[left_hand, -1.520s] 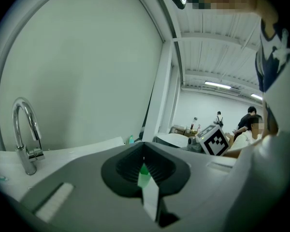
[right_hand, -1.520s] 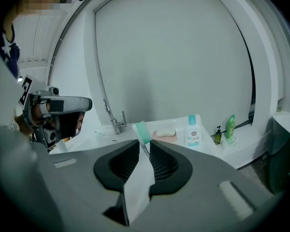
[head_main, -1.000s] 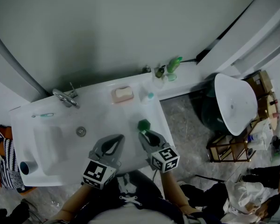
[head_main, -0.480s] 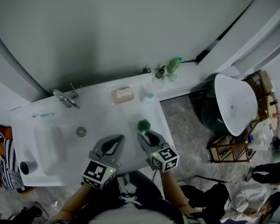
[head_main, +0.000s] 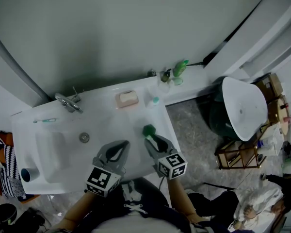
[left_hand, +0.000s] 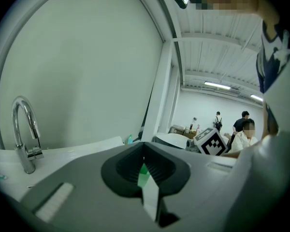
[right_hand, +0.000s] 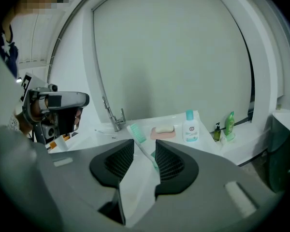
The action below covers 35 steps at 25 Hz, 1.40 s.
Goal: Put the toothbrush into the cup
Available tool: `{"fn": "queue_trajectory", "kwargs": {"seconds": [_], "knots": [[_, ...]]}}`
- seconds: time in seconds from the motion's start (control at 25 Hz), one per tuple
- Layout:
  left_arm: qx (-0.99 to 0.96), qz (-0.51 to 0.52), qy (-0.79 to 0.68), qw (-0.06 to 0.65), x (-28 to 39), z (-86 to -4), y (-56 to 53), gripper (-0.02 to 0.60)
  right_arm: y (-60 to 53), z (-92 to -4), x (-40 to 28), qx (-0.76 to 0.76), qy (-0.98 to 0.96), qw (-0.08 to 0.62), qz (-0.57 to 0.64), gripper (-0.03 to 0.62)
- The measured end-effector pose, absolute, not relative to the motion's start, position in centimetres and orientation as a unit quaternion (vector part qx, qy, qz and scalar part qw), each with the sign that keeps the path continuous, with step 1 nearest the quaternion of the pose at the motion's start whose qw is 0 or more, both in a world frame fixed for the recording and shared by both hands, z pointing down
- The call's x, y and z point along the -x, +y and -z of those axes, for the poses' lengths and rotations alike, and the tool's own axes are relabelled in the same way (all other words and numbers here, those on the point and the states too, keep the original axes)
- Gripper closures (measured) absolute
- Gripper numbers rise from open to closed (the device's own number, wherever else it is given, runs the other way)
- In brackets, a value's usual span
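Note:
A green cup (head_main: 149,130) stands on the white sink top (head_main: 111,120) near its right edge. My right gripper (head_main: 150,139) sits just behind the cup. Its jaws have just been opening and now stand open. Between them a toothbrush (right_hand: 137,132) with a green bristle head leans upward, close to the right jaw and unpressed by the pads. In the right gripper view (right_hand: 144,146) the jaws hide the cup. My left gripper (head_main: 119,147) hovers to the cup's left, shut with nothing in it (left_hand: 144,151).
A second toothbrush (head_main: 46,120) lies by the faucet (head_main: 68,102). Soap on a pink dish (head_main: 127,97), a white bottle (head_main: 153,100) and two small bottles (head_main: 180,68) line the back. A blue cup (head_main: 29,174) is far left, a white lidded bin (head_main: 242,108) right.
The right gripper's jaws have spread apart around the toothbrush, letting go of it. Neither hand has shifted. People at the lower right have moved.

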<state>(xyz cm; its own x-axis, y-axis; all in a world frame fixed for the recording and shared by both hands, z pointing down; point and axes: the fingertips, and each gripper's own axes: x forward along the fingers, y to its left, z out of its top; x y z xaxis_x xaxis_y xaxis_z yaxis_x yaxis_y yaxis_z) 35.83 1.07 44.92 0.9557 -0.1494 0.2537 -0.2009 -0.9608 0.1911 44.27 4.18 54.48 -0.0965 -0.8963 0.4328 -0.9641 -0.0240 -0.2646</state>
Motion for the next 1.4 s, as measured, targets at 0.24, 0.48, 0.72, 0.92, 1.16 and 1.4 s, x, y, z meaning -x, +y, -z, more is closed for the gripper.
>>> {"fn": "queue_trajectory", "kwargs": {"seconds": [0.24,0.48,0.72,0.92,1.16,1.4], "knots": [[-0.983,-0.12,-0.088,0.105,-35.8,-45.3,1.3,0.581,4.9,-54.6,-44.3,-0.668,-0.694,0.056,-0.261,0.469],[-0.983,-0.124,-0.084,0.104,-35.9,-45.3,1.6,0.581,5.5,-54.0,-44.0,-0.671,-0.694,0.048,-0.259,0.476],[-0.983,-0.125,-0.081,0.103,-36.1,-45.4,2.2,0.581,6.5,-53.1,-43.5,-0.661,-0.701,0.011,-0.265,0.522],[-0.984,-0.13,-0.075,0.099,-36.1,-45.5,2.8,0.581,7.0,-51.3,-42.4,-0.645,-0.724,-0.019,-0.246,0.592],[-0.986,-0.127,-0.057,0.096,-36.3,-45.0,4.0,0.581,7.3,-49.9,-41.0,-0.634,-0.738,-0.027,-0.23,0.594],[-0.99,-0.118,-0.028,0.075,-36.4,-43.9,5.9,0.581,8.0,-48.3,-39.9,-0.623,-0.751,-0.037,-0.215,0.592]]}}
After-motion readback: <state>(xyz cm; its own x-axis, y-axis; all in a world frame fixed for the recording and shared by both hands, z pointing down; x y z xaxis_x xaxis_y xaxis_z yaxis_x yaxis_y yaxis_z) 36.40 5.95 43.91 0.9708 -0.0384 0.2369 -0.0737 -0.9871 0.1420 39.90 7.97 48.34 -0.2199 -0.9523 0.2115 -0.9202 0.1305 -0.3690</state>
